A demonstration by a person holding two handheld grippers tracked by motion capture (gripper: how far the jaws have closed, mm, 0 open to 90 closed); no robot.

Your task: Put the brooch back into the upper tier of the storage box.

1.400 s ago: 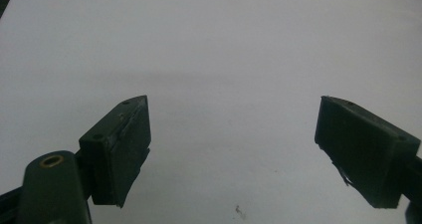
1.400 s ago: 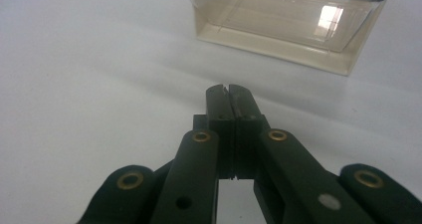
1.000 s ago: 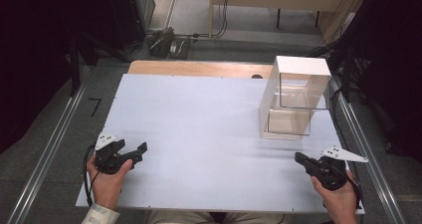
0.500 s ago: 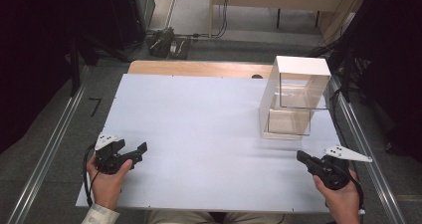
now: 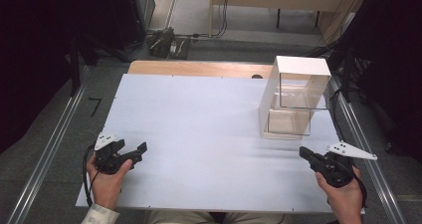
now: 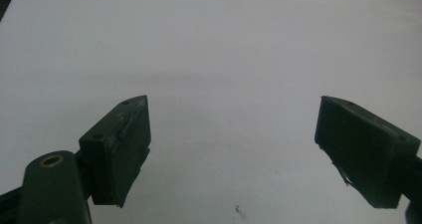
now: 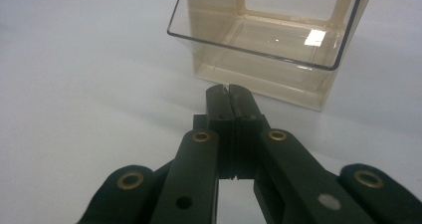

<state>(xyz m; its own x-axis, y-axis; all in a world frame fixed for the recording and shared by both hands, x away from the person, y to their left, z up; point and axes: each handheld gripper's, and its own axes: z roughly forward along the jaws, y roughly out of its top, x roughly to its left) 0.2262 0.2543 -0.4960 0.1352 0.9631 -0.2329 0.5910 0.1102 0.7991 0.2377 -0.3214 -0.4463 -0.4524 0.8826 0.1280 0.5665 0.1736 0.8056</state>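
Cabinet: white-framed, clear-walled; right hand-held gripper closed empty, left wide open.

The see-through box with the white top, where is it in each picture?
High view: the clear box stands at the right, far side of the white table, ahead of the right gripper.
Left gripper view: open jaws over bare table; I can't point to the box here.
Right gripper view: the box sits at top centre, just beyond the shut jaws of the right gripper.
Shared landmark: the white table.
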